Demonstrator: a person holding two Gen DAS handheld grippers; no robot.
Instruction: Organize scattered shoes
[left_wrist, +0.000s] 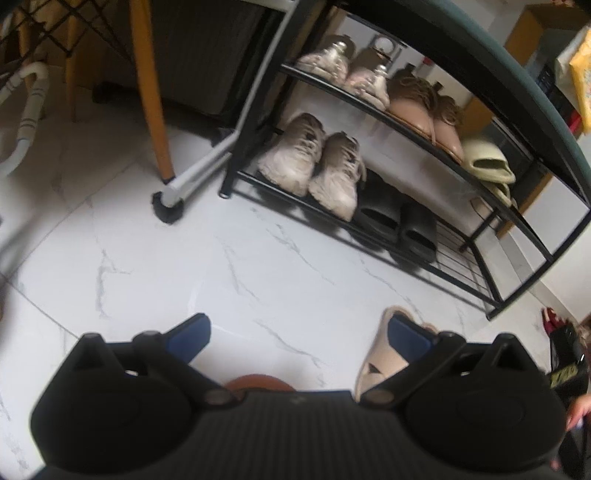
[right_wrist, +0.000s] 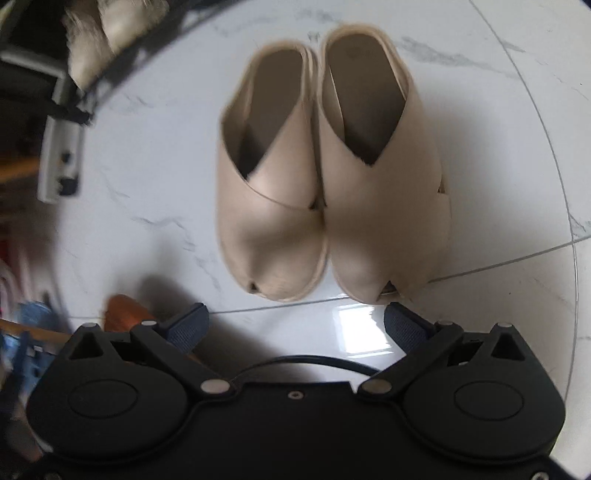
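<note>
A pair of beige cross-strap slippers (right_wrist: 328, 177) stands side by side on the white marble floor, toes toward my right gripper (right_wrist: 295, 325), which is open and empty just short of the toes. My left gripper (left_wrist: 299, 336) is open and empty above the floor; one beige slipper (left_wrist: 380, 362) shows partly behind its right finger (left_wrist: 410, 339). The black two-tier shoe rack (left_wrist: 258, 110) stands ahead of it, holding beige sneakers (left_wrist: 314, 166), black slides (left_wrist: 399, 221), pink-white sneakers (left_wrist: 347, 70), tan flats (left_wrist: 428, 107) and pale green slides (left_wrist: 487, 166).
A wooden chair leg (left_wrist: 155, 110) and a white frame foot with a black cap (left_wrist: 170, 206) stand left of the rack. An orange-brown object (right_wrist: 125, 314) lies by my right gripper's left finger. The lower shelf's right end (left_wrist: 469, 269) is bare wire.
</note>
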